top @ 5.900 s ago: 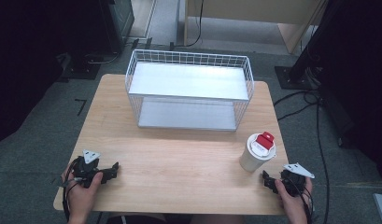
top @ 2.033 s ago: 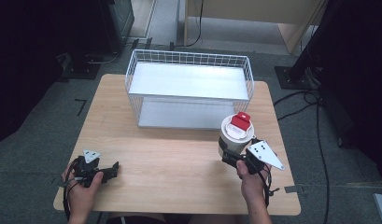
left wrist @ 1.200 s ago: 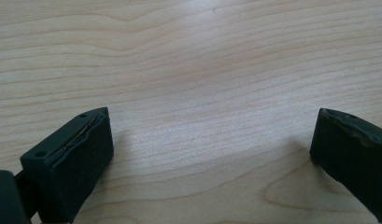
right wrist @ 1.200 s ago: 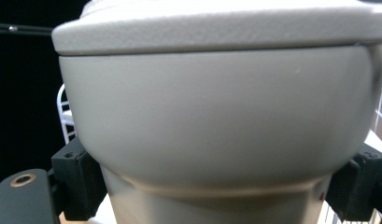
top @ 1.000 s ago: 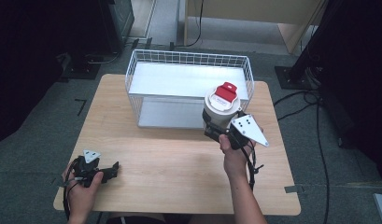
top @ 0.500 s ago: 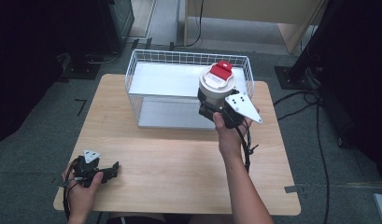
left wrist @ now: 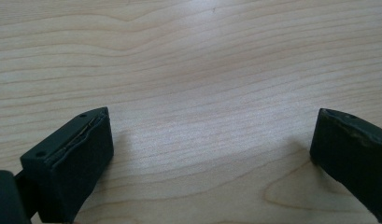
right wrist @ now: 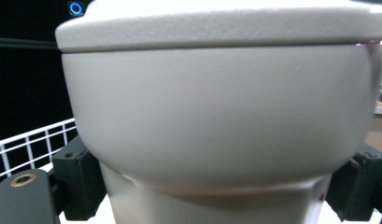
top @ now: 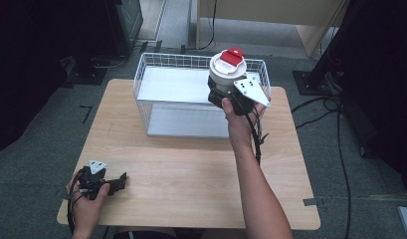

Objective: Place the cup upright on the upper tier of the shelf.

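Observation:
A white cup with a red flip tab on its lid hangs in the air over the right end of a white wire basket. My right gripper is shut on the cup's lower body. In the right gripper view the cup looms large between the two black pads, with the basket's wire rim behind at the left. My left gripper rests on the table's near left corner. In the left gripper view it stands open over bare wood.
The wooden table carries the basket at its far middle; a pale sheet lies in the basket. Black stands and cables ring the table on the grey floor. A wooden cabinet stands beyond the basket.
My right gripper took the cup from the table's right side, lifted it and carried it forward and left to above the basket's right end. The left gripper has stayed put.

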{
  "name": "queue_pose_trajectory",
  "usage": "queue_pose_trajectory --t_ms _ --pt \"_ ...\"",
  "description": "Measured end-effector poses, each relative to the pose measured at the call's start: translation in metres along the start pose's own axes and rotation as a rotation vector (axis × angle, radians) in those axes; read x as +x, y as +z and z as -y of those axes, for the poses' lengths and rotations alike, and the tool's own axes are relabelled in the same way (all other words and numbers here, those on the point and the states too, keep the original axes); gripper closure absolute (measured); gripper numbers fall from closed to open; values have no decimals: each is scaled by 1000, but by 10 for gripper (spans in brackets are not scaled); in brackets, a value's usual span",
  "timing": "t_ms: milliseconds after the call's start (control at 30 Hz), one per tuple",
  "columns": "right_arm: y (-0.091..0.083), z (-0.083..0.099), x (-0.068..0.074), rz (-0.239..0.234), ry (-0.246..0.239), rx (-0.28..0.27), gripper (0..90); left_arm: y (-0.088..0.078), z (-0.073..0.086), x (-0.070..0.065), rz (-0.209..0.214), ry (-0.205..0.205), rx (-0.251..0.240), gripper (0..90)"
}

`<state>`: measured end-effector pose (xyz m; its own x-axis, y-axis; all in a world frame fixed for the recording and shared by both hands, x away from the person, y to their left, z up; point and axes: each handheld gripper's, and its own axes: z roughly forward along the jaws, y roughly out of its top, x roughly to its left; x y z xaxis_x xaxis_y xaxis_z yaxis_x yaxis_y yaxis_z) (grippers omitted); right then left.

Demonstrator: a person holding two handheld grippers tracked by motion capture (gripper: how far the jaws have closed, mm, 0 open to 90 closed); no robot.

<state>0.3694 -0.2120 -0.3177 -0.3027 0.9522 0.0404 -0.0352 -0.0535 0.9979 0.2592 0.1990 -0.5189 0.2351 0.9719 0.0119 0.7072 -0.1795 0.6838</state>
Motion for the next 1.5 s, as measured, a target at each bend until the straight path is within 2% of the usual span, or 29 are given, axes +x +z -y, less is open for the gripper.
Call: queue_pose_trajectory --t_ms 200,400,633,767,900,1167,1367,1500 --pt "18 4 -4 8 -20 26 110 0 0 0 3 4 3 0" --pt "34 5 -8 14 5 38 110 0 0 0 3 2 2 0" --pt "48 5 -8 -4 -3 42 110 0 0 0 6 5 3 0" --pt "53 6 -6 3 -15 48 110 0 0 0 6 5 3 0" --pt "54 6 -8 5 -2 47 110 0 0 0 6 5 3 0" --pt "49 6 -13 -23 23 55 107 0 0 0 6 5 3 0" --pt "47 4 -15 -46 15 72 99 0 0 0 6 5 3 0" --pt "44 3 -17 -61 18 81 42 0 0 0 6 5 3 0"
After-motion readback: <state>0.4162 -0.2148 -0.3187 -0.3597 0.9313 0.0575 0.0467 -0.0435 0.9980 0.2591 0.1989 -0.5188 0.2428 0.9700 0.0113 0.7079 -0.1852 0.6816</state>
